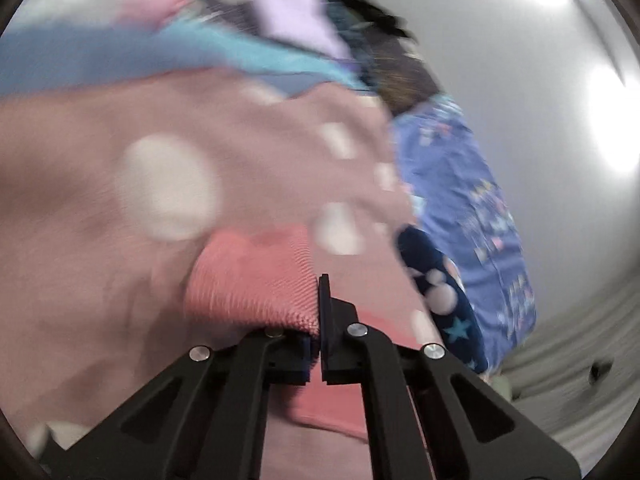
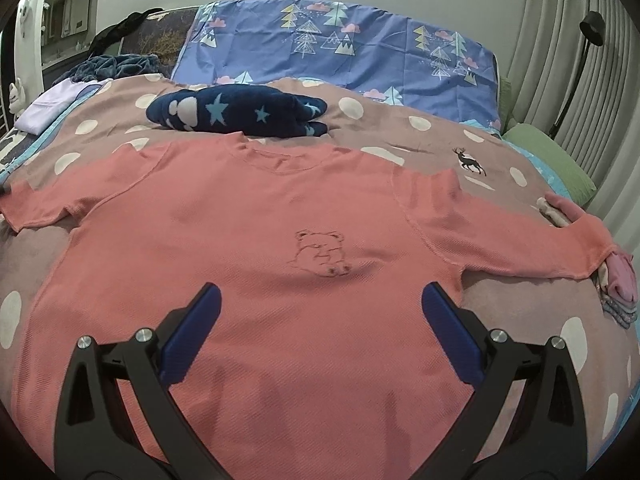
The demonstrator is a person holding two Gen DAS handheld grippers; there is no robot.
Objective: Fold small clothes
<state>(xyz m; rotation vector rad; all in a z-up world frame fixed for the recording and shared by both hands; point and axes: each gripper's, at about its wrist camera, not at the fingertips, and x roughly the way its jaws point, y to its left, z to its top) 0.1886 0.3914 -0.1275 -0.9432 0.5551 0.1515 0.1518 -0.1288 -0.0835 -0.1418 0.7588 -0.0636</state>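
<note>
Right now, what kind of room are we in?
Most likely a bedroom. The salmon shirt lies spread on a bed covered by a polka-dot blanket, with a blue tree-print pillow at the head and pale curtains alongside.

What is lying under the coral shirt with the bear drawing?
The coral shirt lies flat on a pinkish blanket with white dots. Its right sleeve end rests on folded pink clothes. Whatever lies beneath the shirt's middle is covered.
</note>
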